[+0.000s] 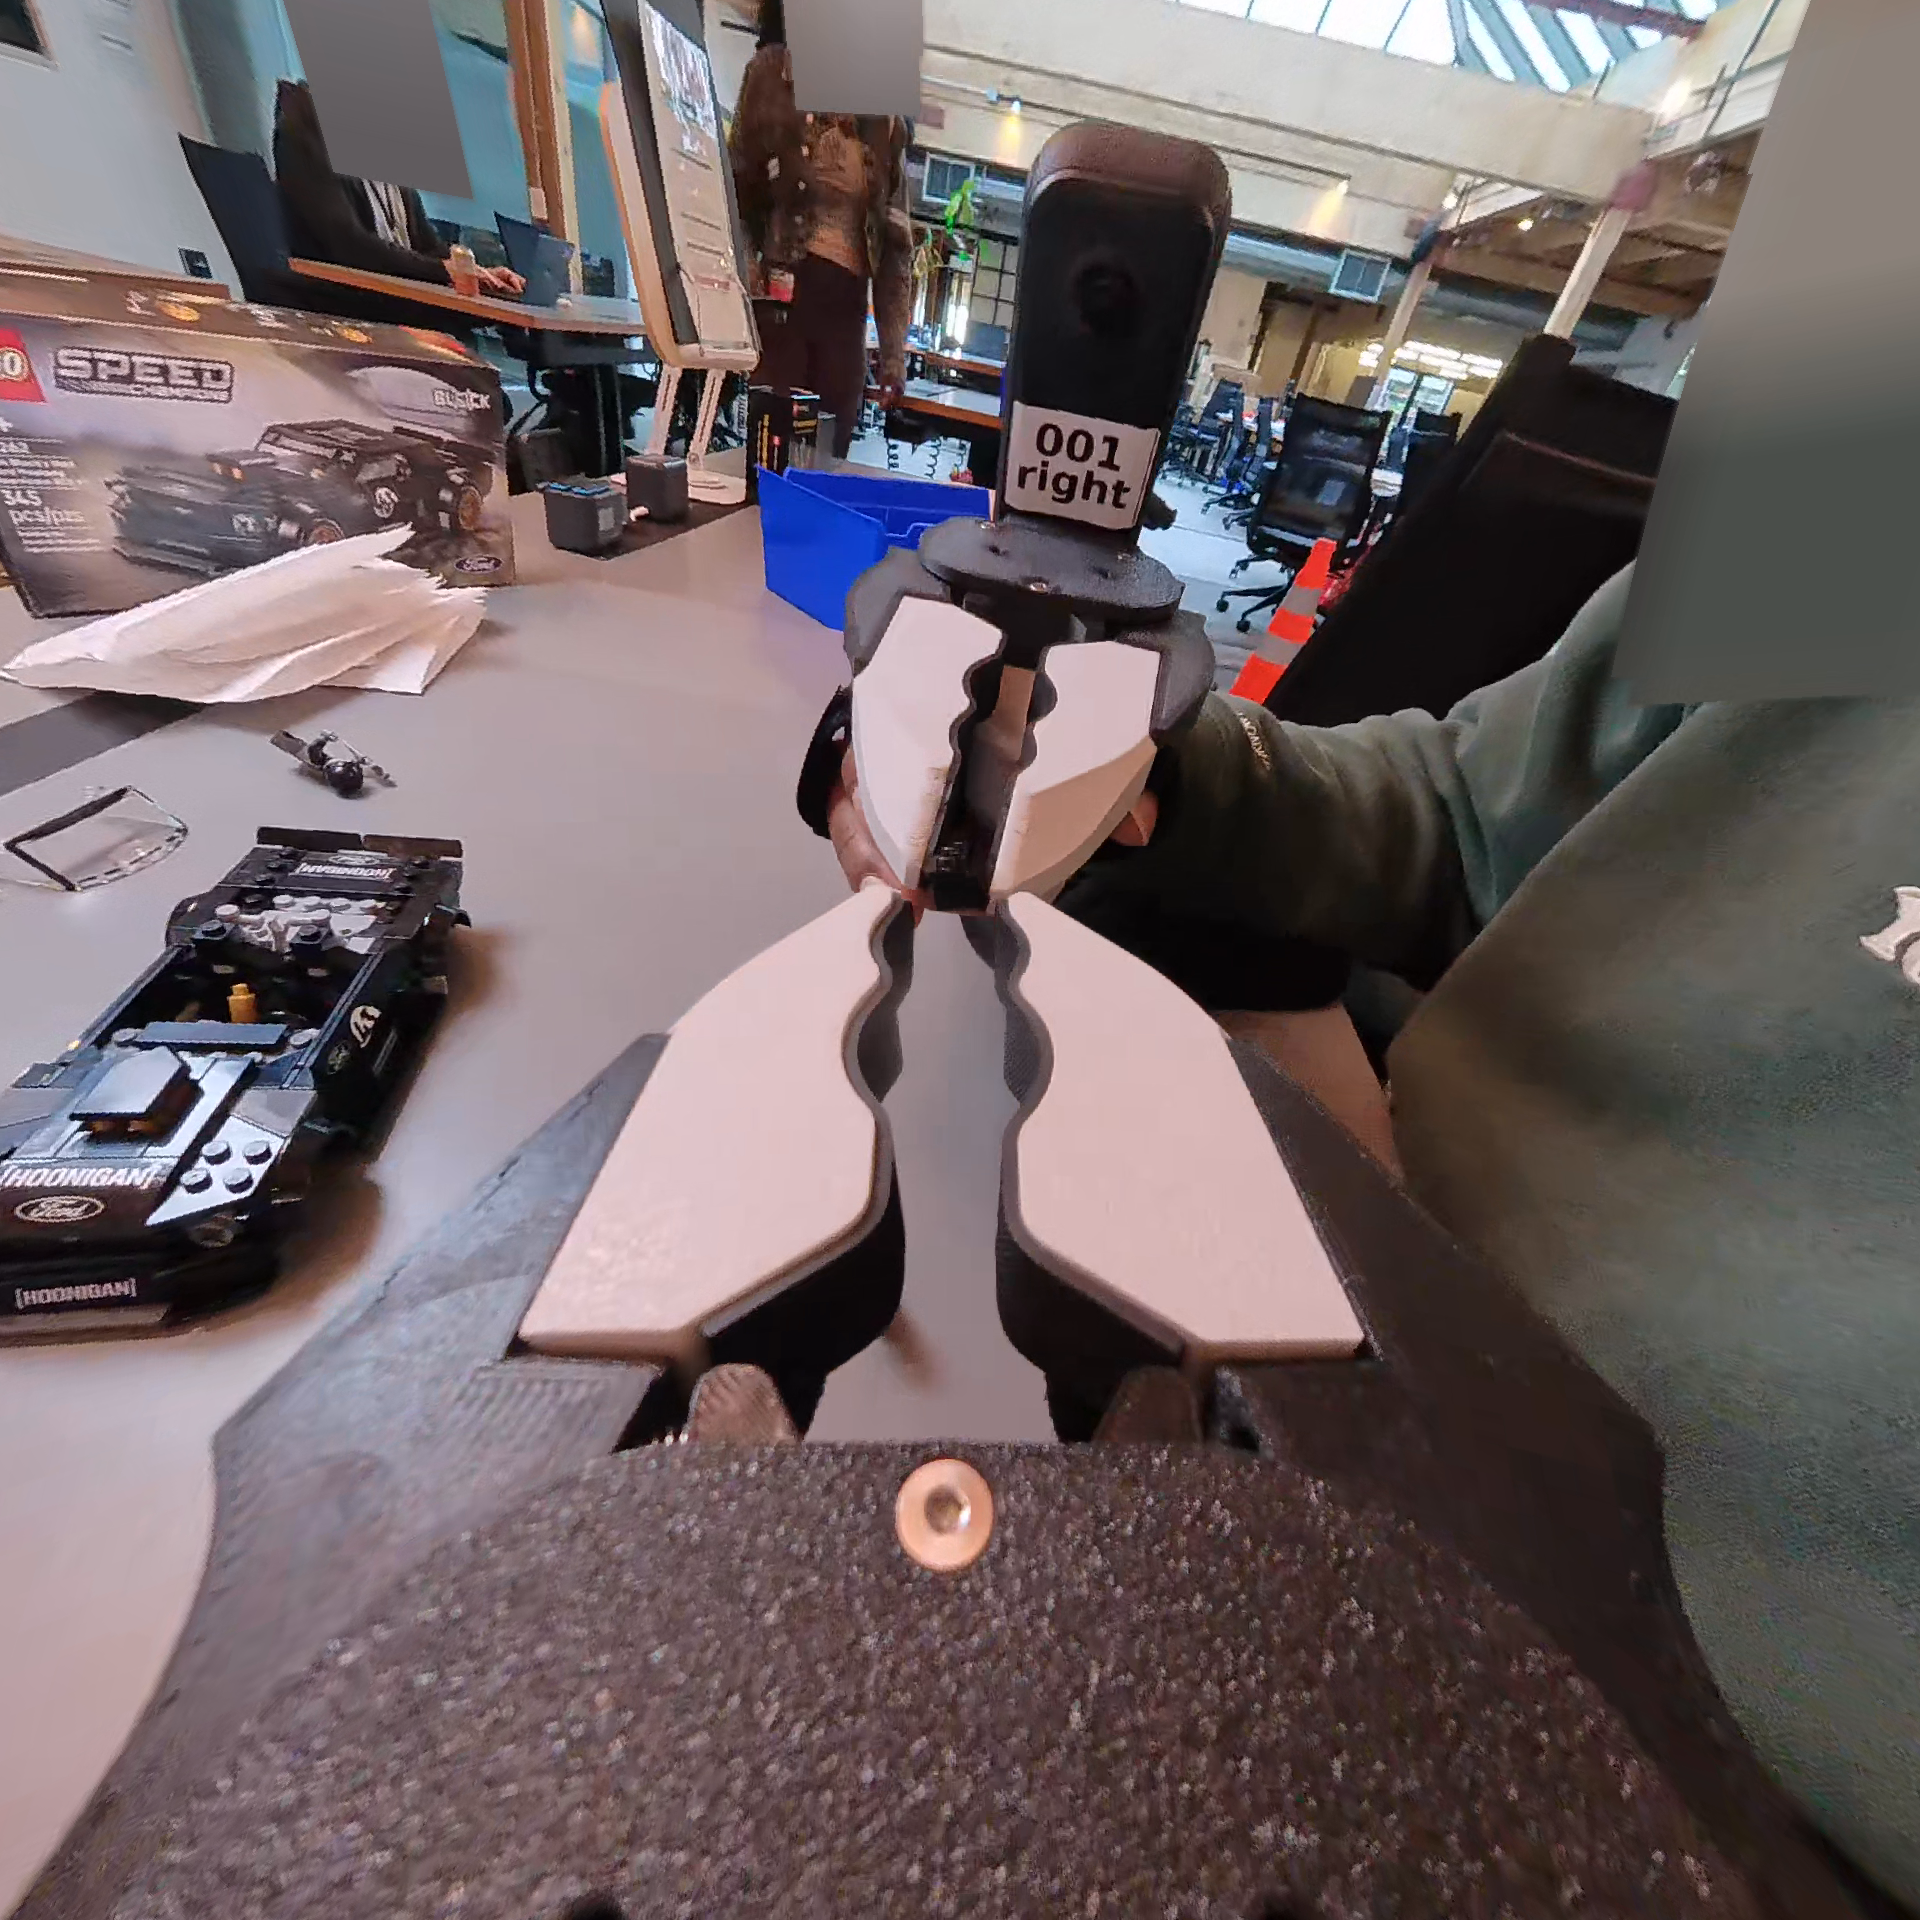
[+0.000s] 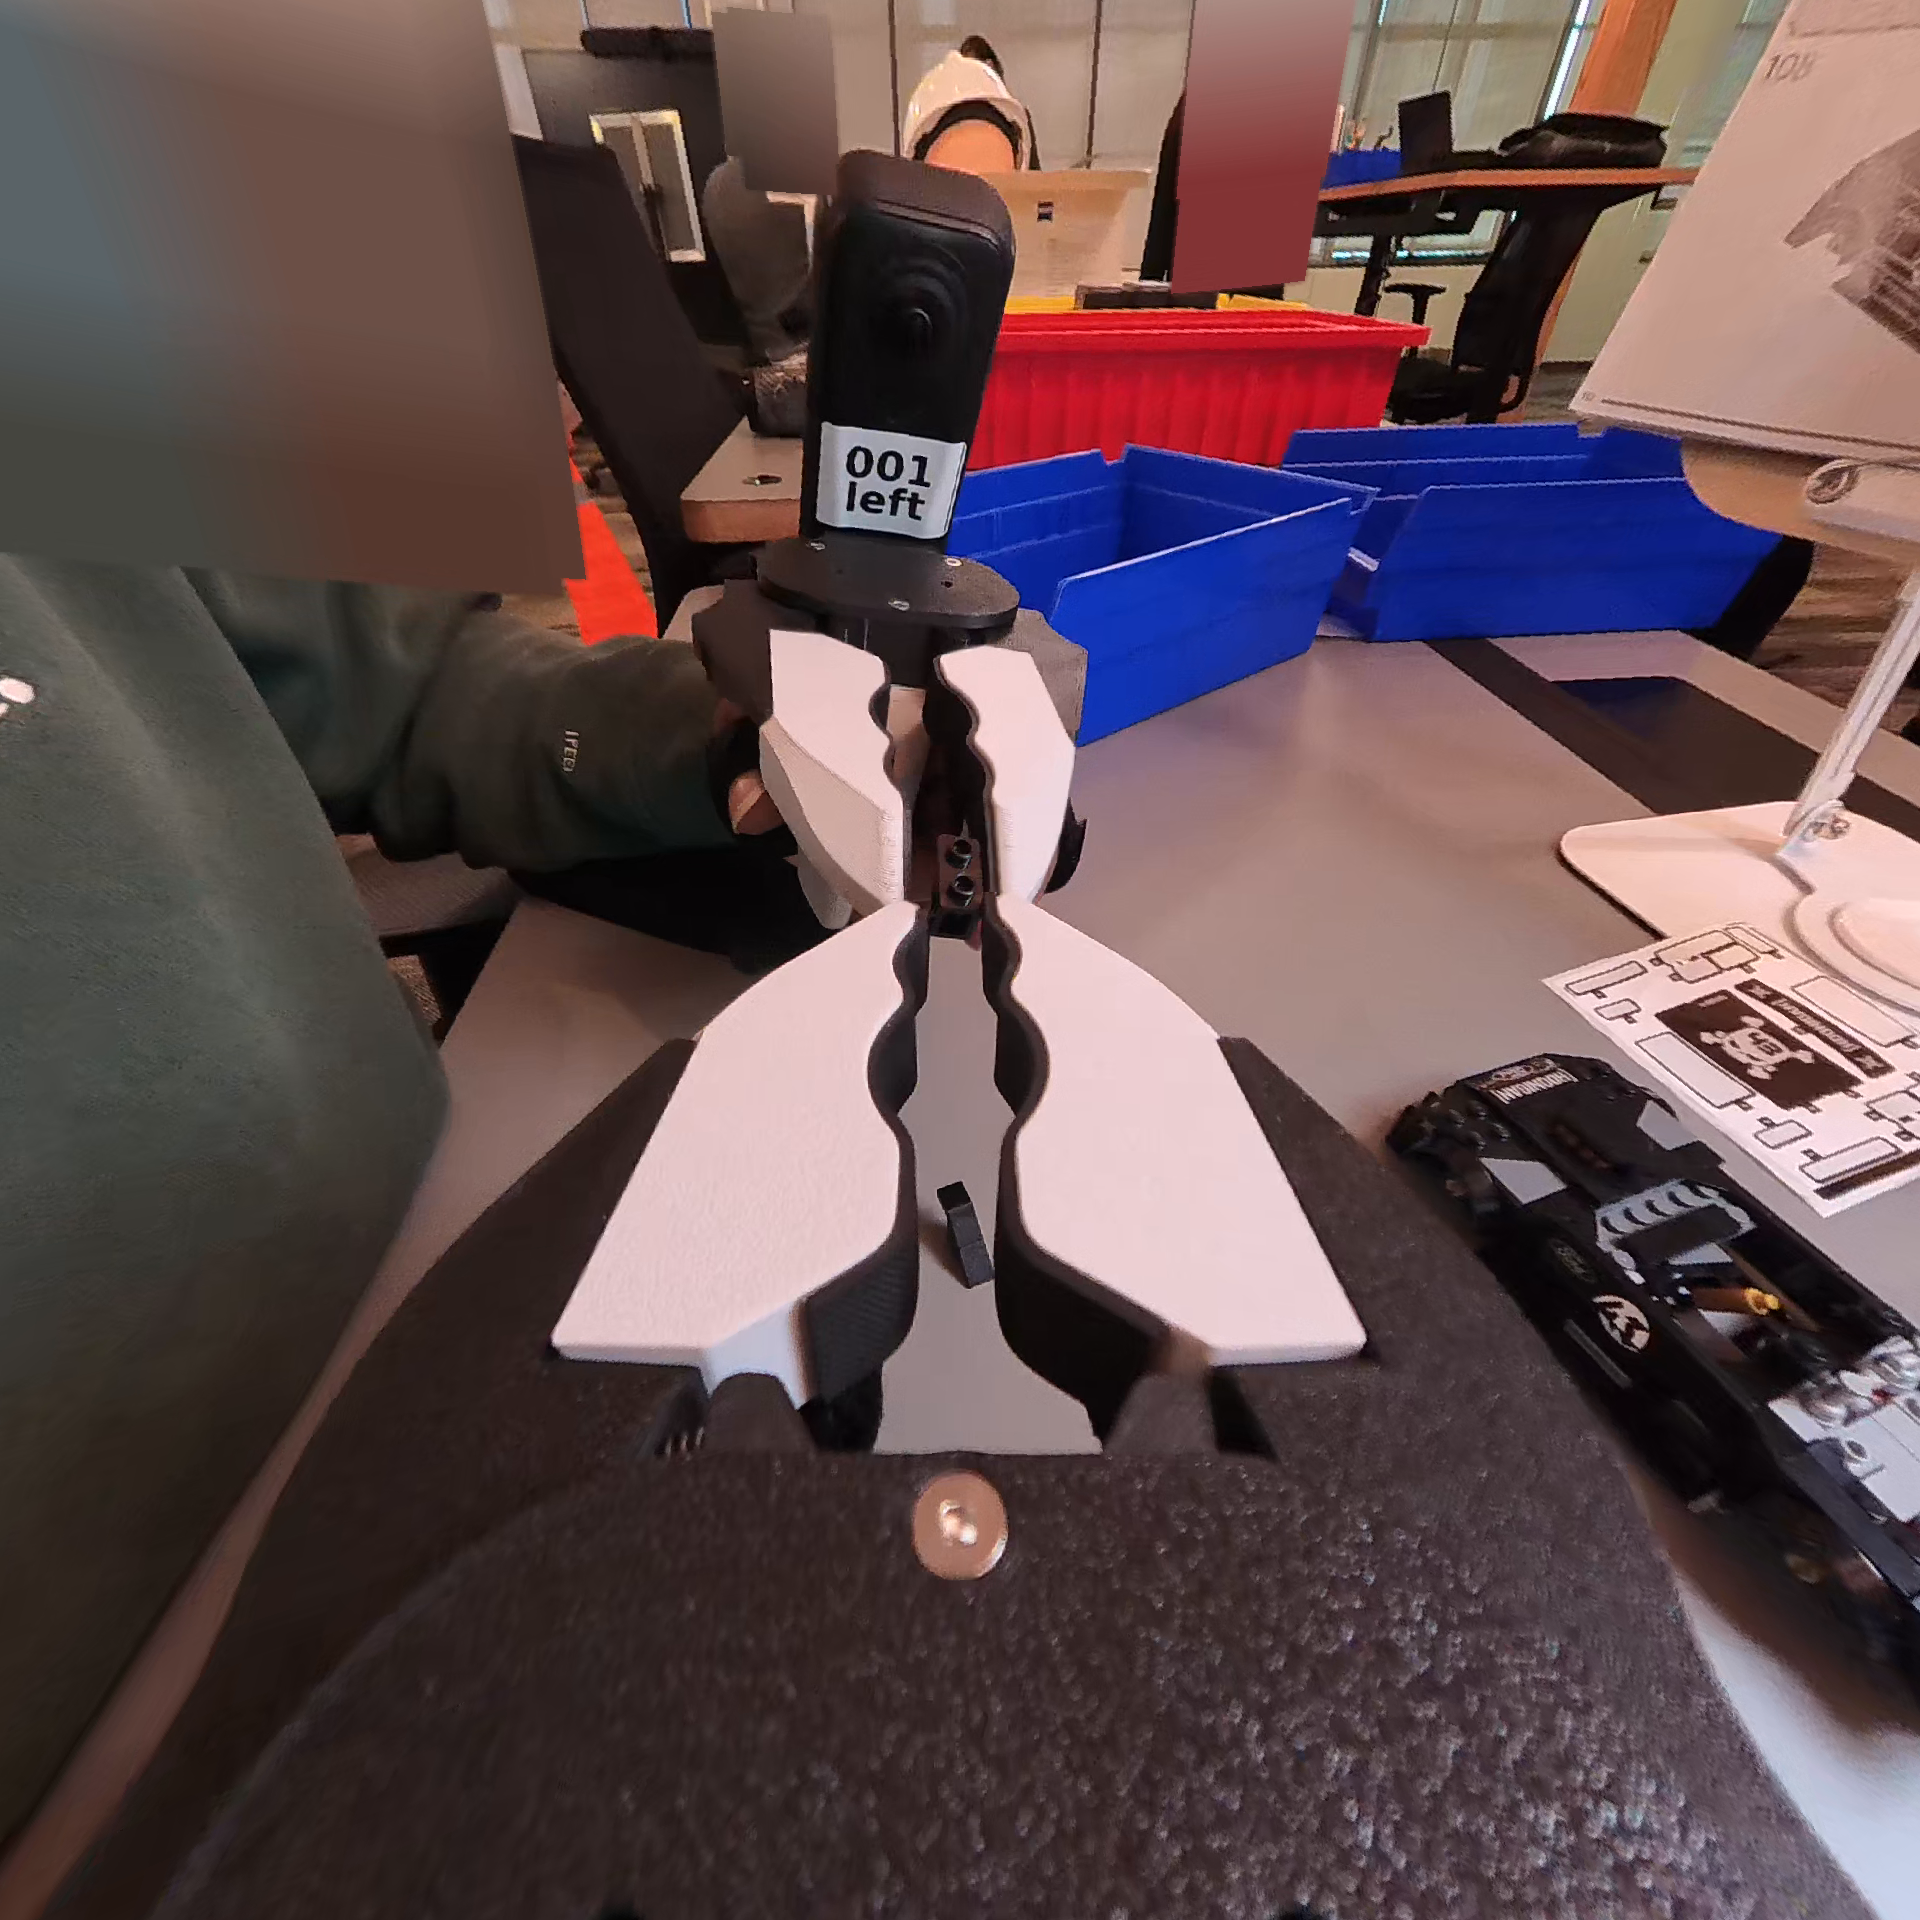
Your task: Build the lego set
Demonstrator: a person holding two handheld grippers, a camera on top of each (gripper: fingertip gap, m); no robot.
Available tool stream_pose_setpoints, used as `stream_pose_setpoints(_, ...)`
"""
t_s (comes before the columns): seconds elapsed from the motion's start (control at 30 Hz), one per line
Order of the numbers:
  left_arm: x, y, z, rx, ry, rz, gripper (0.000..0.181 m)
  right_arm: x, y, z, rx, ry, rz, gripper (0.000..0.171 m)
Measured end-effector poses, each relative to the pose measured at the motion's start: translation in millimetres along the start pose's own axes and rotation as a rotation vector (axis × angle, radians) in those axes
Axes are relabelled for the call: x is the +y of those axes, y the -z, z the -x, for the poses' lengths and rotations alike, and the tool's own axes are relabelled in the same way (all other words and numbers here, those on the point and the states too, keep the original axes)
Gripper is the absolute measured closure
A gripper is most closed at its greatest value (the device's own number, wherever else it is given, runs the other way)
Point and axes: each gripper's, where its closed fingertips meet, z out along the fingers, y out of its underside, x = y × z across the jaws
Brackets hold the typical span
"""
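A black lego car [image 1: 208,1070], part-built with its roof off and interior exposed, is laid flat on the grey counter [image 1: 644,790]. A small black studded brick [image 2: 958,883] is held well above and beside the car, and another small black piece [image 2: 966,1247] is seen near the car.

Writing can be read in several places, though it is not repeated here. In the left wrist view, a white label [image 1: 1081,470] with black print sits on the black camera [image 1: 1117,281]. The box [image 1: 249,457] carries a logo, title, brand marks and a piece count. The car [image 1: 208,1070] has lettering on its nose, side and tail, plus an oval badge. In the right wrist view there is a second label [image 2: 886,483], a printed sticker sheet [image 2: 1756,1049] and a numbered booklet page [image 2: 1808,208].
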Motion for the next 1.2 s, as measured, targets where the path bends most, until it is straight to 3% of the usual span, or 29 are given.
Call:
stream_pose_setpoints(0.47, 0, 1, 0, 0.01, 0.012, -0.01, 0.173, 7, -3, 1, 0.038, 0.093, 0.055, 0.162)
stream_pose_setpoints(0.77, 2, 4, 8, -0.041, -0.04, 0.015, 0.173, 14, -4, -5, 0.055, 0.032, 0.098, 0.16)
stream_pose_setpoints(0.9, -2, 11, 17, -0.068, -0.032, -0.005, 0.173, 37, -3, -11, 0.044, 0.001, 0.225, 0.148)
stream_pose_setpoints(1.07, 3, 18, 29, -0.088, -0.041, 0.018, 0.173, 89, 0, -11, -0.018, 0.052, 0.516, 0.148)
stream_pose_setpoints(1.2, 12, 21, 37, -0.099, -0.031, 0.052, 0.173, 107, -7, -1, -0.109, 0.096, 0.629, 0.145)
